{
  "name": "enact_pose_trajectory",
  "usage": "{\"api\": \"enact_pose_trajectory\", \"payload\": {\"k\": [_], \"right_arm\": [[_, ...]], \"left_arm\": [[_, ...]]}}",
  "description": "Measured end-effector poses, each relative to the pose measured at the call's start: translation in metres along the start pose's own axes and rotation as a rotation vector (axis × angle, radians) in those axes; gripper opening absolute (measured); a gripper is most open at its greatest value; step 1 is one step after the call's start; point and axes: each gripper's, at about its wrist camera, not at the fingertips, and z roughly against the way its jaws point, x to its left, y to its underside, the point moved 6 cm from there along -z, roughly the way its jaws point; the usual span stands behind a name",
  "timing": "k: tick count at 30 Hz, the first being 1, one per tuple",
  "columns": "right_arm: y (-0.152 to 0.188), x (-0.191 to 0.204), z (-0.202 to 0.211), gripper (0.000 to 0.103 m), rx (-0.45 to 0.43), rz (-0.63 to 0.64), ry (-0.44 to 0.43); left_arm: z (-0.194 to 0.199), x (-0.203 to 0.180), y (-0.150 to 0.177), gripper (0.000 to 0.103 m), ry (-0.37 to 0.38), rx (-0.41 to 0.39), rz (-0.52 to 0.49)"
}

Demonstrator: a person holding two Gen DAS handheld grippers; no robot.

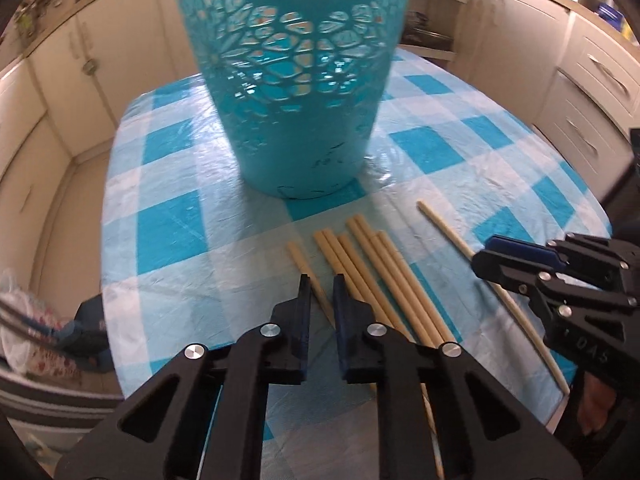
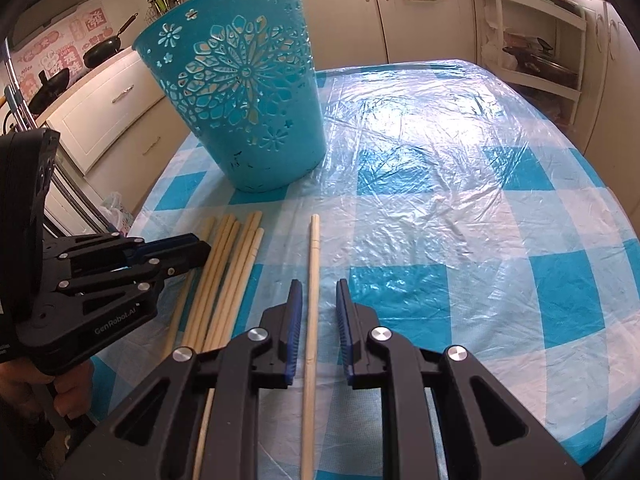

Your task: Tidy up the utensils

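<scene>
1. Our left claw (image 1: pixel 322 284) is parted, straddling one chopstick (image 1: pixel 310 272).
2. Our right claw (image 2: pixel 318 290) is parted around the lone chopstick (image 2: pixel 314 256).
3. The bundle of chopsticks (image 2: pixel 230 264) lies on the desk (image 2: pixel 460 220) before the teal basket (image 2: pixel 240 92).

Basket (image 2: pixel 240 92) upright on the worktop (image 2: pixel 460 200), bundle of chopsticks (image 2: pixel 228 276) lying side by side in front of the basket, single chopstick (image 2: pixel 314 280) apart to the bundle's right, cabinets (image 2: pixel 420 12) behind the basket.
</scene>
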Motion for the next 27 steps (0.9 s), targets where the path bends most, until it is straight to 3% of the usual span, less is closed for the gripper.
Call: {"api": "enact_pose_trajectory", "payload": {"k": [6, 10, 19, 22, 24, 27], "right_arm": [[-0.0011, -0.0012, 0.0010, 0.018, -0.003, -0.005, -0.008], [-0.0019, -0.0011, 0.0004, 0.018, -0.007, 0.011, 0.010], [-0.0017, 0.0064, -0.0019, 0.018, -0.009, 0.077, 0.061], [-0.0015, 0.0084, -0.0031, 0.012, -0.006, 0.105, 0.079], [-0.0023, 0.0084, -0.0031, 0.012, -0.001, 0.105, 0.076], [-0.0055, 0.0087, -0.0043, 0.015, 0.016, 0.107, 0.068]], "left_arm": [[-0.0019, -0.0036, -0.0022, 0.006, 0.004, 0.029, -0.066], [-0.0007, -0.0031, -0.0002, 0.006, -0.049, 0.046, -0.041], [-0.0003, -0.0025, -0.0020, 0.020, -0.183, 0.043, -0.017], [0.0005, -0.0024, -0.0011, 0.020, -0.195, 0.035, -0.002], [0.0004, -0.0041, -0.0008, 0.013, -0.184, 0.034, -0.002], [-0.0008, -0.0081, -0.0021, 0.013, -0.198, 0.040, -0.012]]}}
